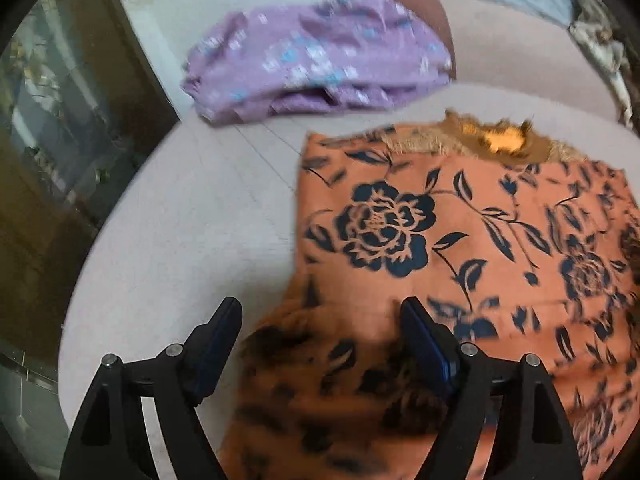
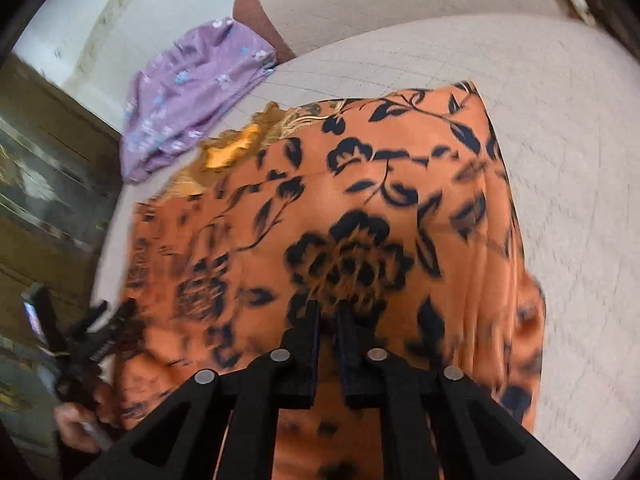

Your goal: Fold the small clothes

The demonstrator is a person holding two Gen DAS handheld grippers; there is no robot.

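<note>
An orange garment with dark blue flowers (image 1: 460, 240) lies spread on a pale cushion; it also shows in the right wrist view (image 2: 360, 208). My left gripper (image 1: 320, 320) is open, its fingers straddling the garment's near left edge. My right gripper (image 2: 327, 312) is shut on the garment's near edge, with cloth pinched between its fingers. The left gripper (image 2: 92, 336) shows at the lower left of the right wrist view, at the garment's left corner.
A folded purple flowered garment (image 1: 320, 56) lies on the cushion (image 1: 192, 216) behind, also in the right wrist view (image 2: 192, 96). A dark wood and glass cabinet (image 1: 60, 120) stands to the left. Another pale cushion (image 1: 520, 48) rises at the back.
</note>
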